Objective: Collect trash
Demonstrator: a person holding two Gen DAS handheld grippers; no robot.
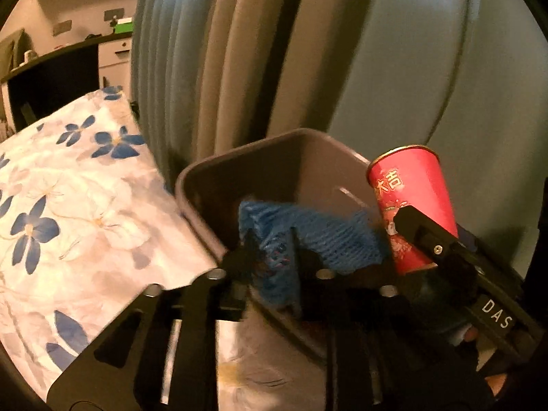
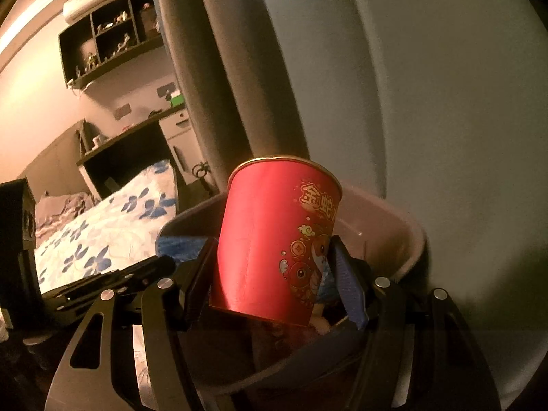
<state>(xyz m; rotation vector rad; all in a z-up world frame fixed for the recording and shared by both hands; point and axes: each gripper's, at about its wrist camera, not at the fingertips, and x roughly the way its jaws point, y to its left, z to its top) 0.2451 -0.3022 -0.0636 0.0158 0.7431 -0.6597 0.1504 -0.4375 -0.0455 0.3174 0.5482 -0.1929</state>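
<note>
- Right now the red paper cup with gold rim and cartoon print (image 2: 274, 239) sits upright, slightly tilted, clamped between the two black fingers of the right gripper (image 2: 270, 274), above the open mouth of the grey plastic bin (image 2: 416, 239).
- From the left wrist view, the same cup (image 1: 416, 202) stands at the bin's right side, with one black finger (image 1: 421, 229) of the right gripper across its lower part.
- Next, the crumpled blue knitted net (image 1: 308, 233) lies partly inside the bin (image 1: 212, 178), draped over its near edge and between the fingers of the left gripper (image 1: 270, 263).
- Those left jaws stand part-way apart; blur hides whether the pads press on the net, so I cannot tell its grip.
- Beside the bin, to its left, spreads a white bedcover with blue flowers (image 1: 78, 205).
- Behind the bin hangs a pale grey-blue pleated curtain (image 1: 394, 68).
</note>
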